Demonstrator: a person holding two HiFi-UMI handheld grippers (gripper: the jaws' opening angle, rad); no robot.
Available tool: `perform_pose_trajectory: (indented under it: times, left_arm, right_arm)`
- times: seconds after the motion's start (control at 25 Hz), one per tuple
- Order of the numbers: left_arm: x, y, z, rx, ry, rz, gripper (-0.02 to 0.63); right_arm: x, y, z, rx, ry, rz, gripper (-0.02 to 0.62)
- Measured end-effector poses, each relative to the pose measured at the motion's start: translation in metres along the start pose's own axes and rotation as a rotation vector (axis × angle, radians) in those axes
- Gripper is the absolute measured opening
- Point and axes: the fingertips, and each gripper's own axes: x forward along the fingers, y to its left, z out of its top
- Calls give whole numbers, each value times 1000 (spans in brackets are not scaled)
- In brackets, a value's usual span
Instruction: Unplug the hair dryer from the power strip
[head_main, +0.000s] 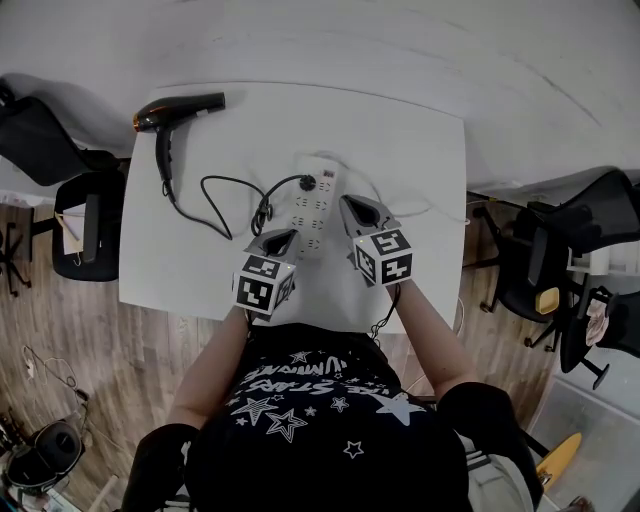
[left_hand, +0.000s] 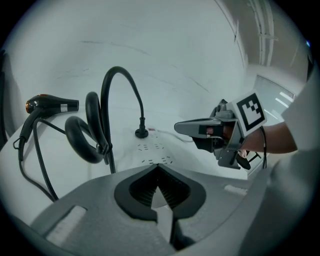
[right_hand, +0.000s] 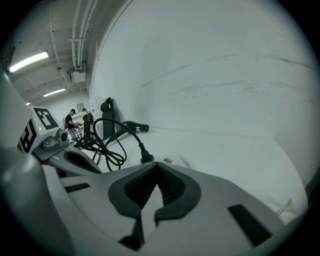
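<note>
Black star-print shirt (head_main: 320, 420) fills the foreground, both forearms stretched out over the white table (head_main: 200, 270). Left gripper (head_main: 287, 237) first: jaws pressed together on nothing, pointing in at the near left end of the white power strip (head_main: 314, 208). Right gripper (head_main: 351, 204) is just beside the strip's right edge, jaws likewise closed and empty. Beyond them, the black plug (head_main: 307, 183) sits in the strip's far end, not yet pulled. Its cord (head_main: 260, 215) bunches in a loop just left of the strip, then runs off to the black hair dryer (head_main: 178, 112), lying on its side at the table's far left corner, well apart from both grippers.
</note>
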Motion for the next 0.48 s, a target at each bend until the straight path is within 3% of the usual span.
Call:
perform_pose_trajectory:
  times: [0.48]
  left_arm:
    - [8,5,-15,-29,64,12,7]
  right_arm:
    - [15,-1,9,-31,-8,19,9]
